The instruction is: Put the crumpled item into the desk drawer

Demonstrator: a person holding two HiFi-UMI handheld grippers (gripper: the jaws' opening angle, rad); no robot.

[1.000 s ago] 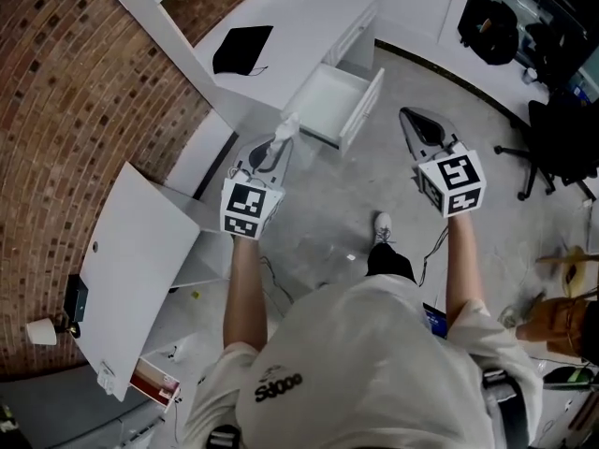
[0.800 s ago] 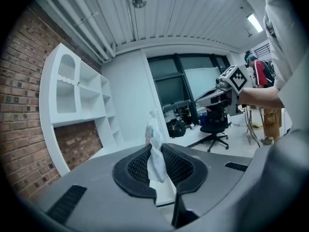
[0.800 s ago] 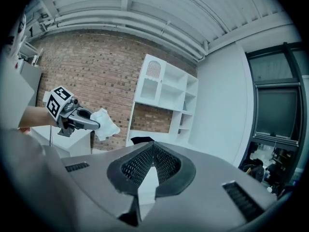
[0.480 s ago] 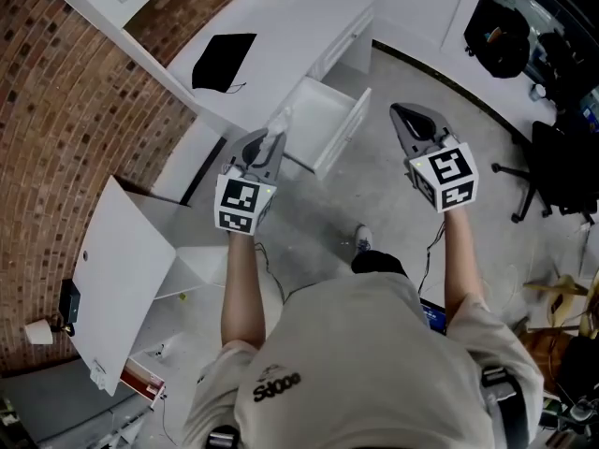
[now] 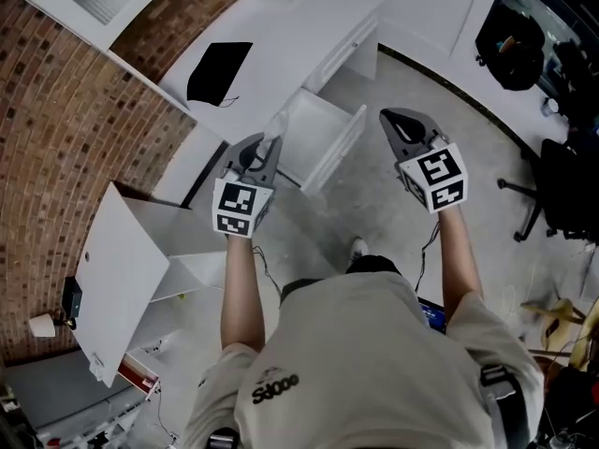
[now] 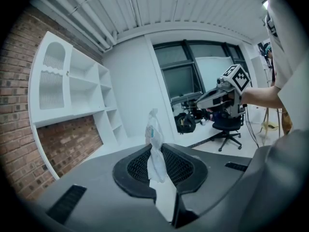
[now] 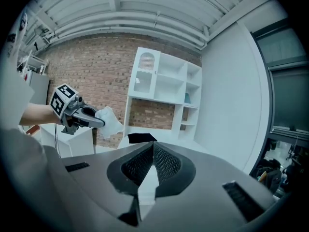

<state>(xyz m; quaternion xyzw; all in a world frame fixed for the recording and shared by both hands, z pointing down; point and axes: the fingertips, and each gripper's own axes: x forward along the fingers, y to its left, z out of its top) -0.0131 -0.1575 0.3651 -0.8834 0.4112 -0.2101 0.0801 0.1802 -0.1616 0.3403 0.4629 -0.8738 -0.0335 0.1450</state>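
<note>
Where the crumpled item [image 6: 154,146] sits: pinched upright between the pads of the left tongs [image 5: 270,146], a thin white twist rising past their tips.
Item and drawer: in the head view the item hangs in the air by the left edge of the open drawer [image 5: 337,151]; whether it is over the inside yet cannot be told.
Left tongs: nearly closed, pressing on the lower part of the item.
Right tongs [image 7: 152,149]: closed tip to tip, nothing between them, held up on the drawer's other side.
Drawer: pulled out of the white bench [image 5: 281,50]; its inside looks bare.
Likely handling: very light, soft and limp, like thin paper or film. It would crush rather than break, may cling to a pad on release, and could drift as it falls.
Where to hold: the low bunched part, as now, with the loose top left free.
Item relative to tongs: inside the left pair, well apart from the right pair.
</note>
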